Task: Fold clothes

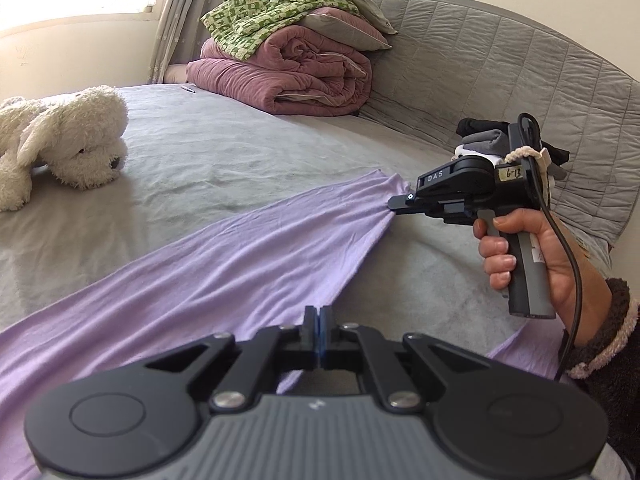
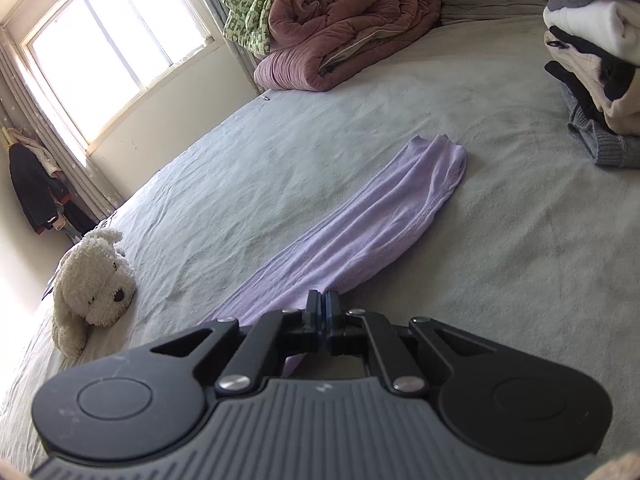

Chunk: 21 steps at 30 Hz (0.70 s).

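Both grippers are clamped shut on a lilac garment (image 1: 208, 264), a thin, stretchy knit that lies in a long band across the middle of the bed (image 1: 224, 148). The left gripper (image 1: 319, 316) pinches the cloth at the near edge of the bed, and the right gripper (image 1: 394, 202), held in a hand (image 1: 532, 256) toward the quilted headboard (image 1: 520, 76), bites a bunched fold further along, so the stretch between them looks drawn taut, probably to smooth it before a fold. In the right wrist view the right gripper (image 2: 323, 304) grips the narrow part, and a sleeve-like end (image 2: 432, 168) trails loose and ribbed with soft creases over the grey, slightly wrinkled sheet. A stack of folded clothes (image 2: 592, 64) sits by the headboard edge, likely where this piece will go. A fluffy white toy dog (image 1: 68, 136) lies at the window-side edge, and a rolled mauve quilt (image 1: 288, 72) fills the far corner.
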Each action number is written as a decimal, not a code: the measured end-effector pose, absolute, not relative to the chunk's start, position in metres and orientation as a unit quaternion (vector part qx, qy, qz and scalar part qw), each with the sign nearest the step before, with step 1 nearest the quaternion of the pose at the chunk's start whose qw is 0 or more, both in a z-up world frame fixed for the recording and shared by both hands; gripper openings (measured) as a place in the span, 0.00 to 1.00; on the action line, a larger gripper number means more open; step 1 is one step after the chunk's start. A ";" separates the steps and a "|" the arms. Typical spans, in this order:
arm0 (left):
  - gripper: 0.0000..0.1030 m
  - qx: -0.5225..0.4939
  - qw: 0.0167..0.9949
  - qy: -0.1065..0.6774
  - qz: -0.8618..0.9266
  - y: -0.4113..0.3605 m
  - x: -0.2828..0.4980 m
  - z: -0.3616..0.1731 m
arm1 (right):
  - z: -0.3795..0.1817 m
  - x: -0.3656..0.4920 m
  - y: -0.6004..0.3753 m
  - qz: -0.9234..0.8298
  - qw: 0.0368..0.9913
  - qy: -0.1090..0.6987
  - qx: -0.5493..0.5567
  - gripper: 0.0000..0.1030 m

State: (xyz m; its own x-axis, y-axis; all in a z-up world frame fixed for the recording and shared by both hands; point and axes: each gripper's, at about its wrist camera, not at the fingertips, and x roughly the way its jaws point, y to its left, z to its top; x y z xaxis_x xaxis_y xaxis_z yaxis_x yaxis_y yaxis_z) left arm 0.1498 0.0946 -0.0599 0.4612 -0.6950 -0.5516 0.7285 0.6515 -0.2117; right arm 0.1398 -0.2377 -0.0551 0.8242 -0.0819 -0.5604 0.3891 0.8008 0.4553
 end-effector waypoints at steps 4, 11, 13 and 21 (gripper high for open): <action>0.00 0.058 0.839 0.335 -0.426 0.087 0.149 -0.068 | -0.061 0.145 -0.243 -0.134 0.897 0.306 0.289 0.03; 0.02 0.052 0.833 0.334 -0.438 0.087 0.150 -0.070 | -0.061 0.136 -0.280 -0.142 0.873 0.295 0.361 0.26; 0.02 0.041 0.836 0.325 -0.441 0.088 0.150 -0.068 | -0.060 0.129 -0.299 -0.164 0.863 0.280 0.388 0.36; 0.04 0.032 0.838 0.331 -0.433 0.082 0.156 -0.073 | -0.065 0.156 -0.342 -0.221 0.860 0.252 0.385 0.32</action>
